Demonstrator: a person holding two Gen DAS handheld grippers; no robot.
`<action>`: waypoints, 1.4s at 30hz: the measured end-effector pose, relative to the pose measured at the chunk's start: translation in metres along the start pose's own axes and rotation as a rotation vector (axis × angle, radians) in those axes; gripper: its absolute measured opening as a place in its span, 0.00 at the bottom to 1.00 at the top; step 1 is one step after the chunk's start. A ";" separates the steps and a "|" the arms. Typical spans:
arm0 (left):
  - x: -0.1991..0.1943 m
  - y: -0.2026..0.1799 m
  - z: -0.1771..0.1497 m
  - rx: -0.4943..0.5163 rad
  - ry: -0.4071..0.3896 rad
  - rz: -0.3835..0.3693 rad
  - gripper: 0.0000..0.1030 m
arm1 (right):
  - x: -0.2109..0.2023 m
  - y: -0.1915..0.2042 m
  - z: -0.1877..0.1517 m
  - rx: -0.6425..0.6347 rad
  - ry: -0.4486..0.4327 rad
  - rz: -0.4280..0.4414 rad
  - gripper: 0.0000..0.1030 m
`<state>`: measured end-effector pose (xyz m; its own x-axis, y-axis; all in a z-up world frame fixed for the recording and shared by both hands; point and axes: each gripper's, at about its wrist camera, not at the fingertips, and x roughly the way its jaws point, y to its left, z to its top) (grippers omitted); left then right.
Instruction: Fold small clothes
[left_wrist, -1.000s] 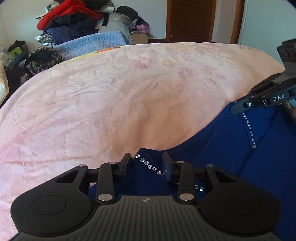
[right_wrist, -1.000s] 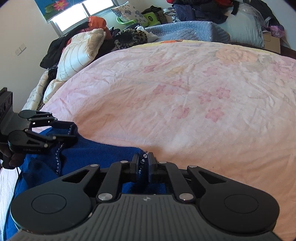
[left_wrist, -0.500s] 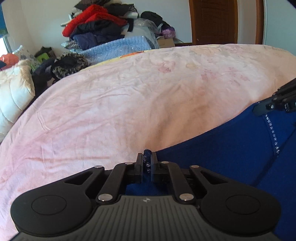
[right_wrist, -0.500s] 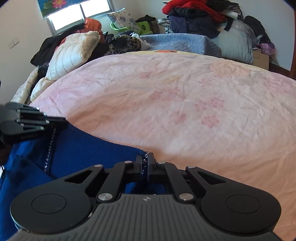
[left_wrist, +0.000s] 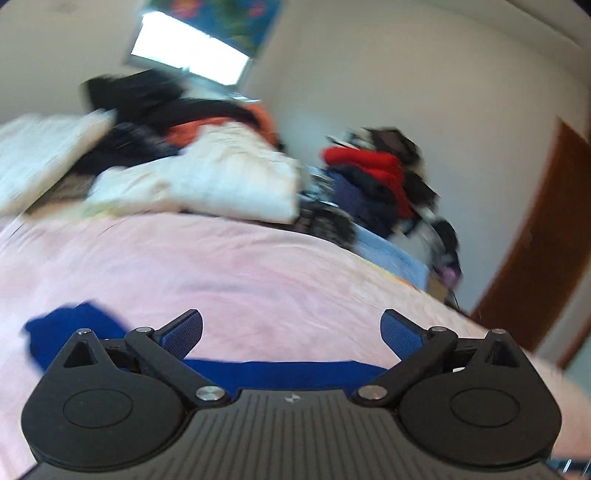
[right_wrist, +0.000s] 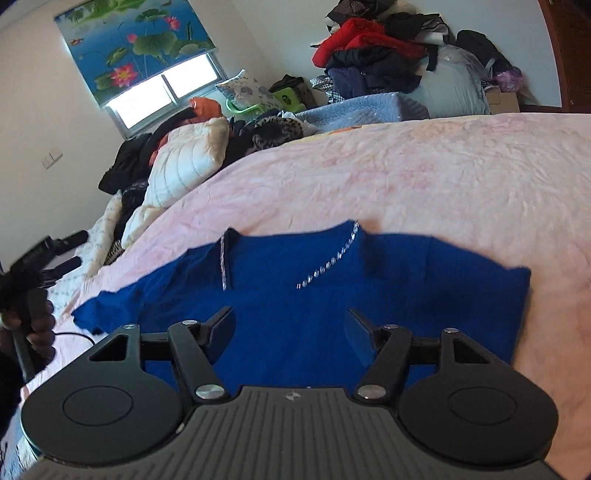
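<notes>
Your blue top (right_wrist: 332, 295) now lies spread on the pink bedspread (right_wrist: 424, 177), neckline with its sparkly trim (right_wrist: 325, 269) away from you and a short sleeve out to each side. Both tools have just been opening: the right hand-held gripper (right_wrist: 290, 332) hovers released over the middle of the garment with nothing between its pads, and the left hand-held gripper (left_wrist: 291, 332) stands spread wide with only bedspread between its fingers, the blue fabric just below it. That left view is blurred, so settle the hand before you commit to anything. The next step looks like a first fold, so pick matching points, a sleeve edge and the hem on the same side. Pinch only the top layer, lift low, and carry the edge across evenly so the cloth does not bunch. Check the left sleeve (right_wrist: 107, 310) first; it looks slightly crumpled.
</notes>
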<state>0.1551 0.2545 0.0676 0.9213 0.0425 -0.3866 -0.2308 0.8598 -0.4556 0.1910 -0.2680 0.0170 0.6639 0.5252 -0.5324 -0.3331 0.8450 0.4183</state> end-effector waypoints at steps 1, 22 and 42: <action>-0.010 0.032 0.004 -0.132 -0.005 0.050 1.00 | 0.000 0.004 -0.009 -0.011 -0.009 -0.020 0.68; 0.008 0.143 -0.031 -0.835 0.084 0.097 1.00 | 0.024 0.004 -0.052 0.043 -0.097 0.010 0.97; 0.001 0.135 -0.048 -0.755 0.169 0.240 0.06 | 0.024 0.001 -0.054 0.075 -0.111 0.038 0.97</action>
<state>0.1100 0.3465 -0.0325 0.7739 0.0528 -0.6311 -0.6210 0.2588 -0.7398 0.1705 -0.2490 -0.0357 0.7235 0.5385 -0.4319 -0.3108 0.8127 0.4928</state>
